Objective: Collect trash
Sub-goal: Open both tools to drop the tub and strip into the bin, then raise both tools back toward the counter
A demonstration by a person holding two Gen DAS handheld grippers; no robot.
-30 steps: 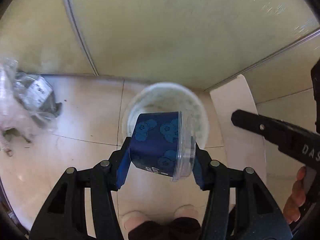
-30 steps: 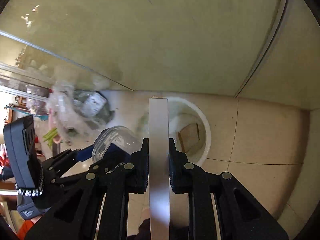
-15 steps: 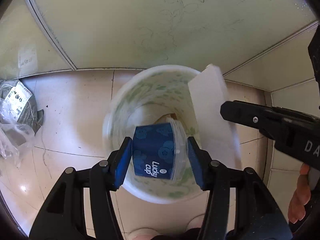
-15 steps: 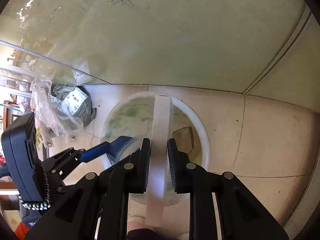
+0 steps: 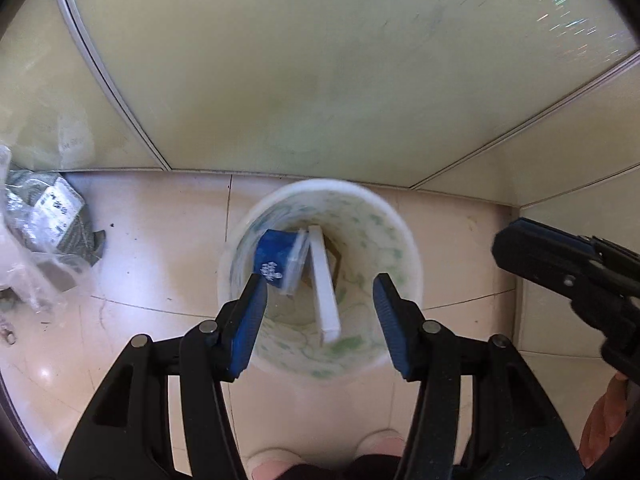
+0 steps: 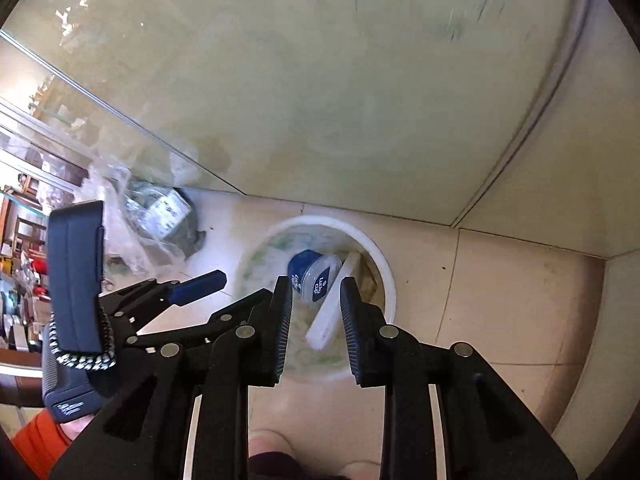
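A white bucket [image 5: 408,236] [image 6: 386,264] with a green pattern stands on the floor tiles in a corner. Inside it lie a blue paper cup [image 5: 276,258] [image 6: 316,276] with a clear lid and a long white flat piece [image 5: 326,292] [image 6: 326,316], leaning side by side. My left gripper [image 5: 319,284] hangs open above the bucket with nothing between its blue pads. My right gripper [image 6: 315,284] is also over the bucket; its jaws are opening and the pads press on nothing, the white piece lying below them.
Crumpled clear plastic bags with grey packaging [image 5: 48,220] [image 6: 160,212] lie on the floor left of the bucket. Frosted glass panels [image 5: 320,80] rise right behind it. The person's toes [image 5: 276,468] show at the bottom edge.
The left gripper let go of the blue cup and the right one released the white piece; both dropped into the bucket. Both grippers then pulled back from the bucket.
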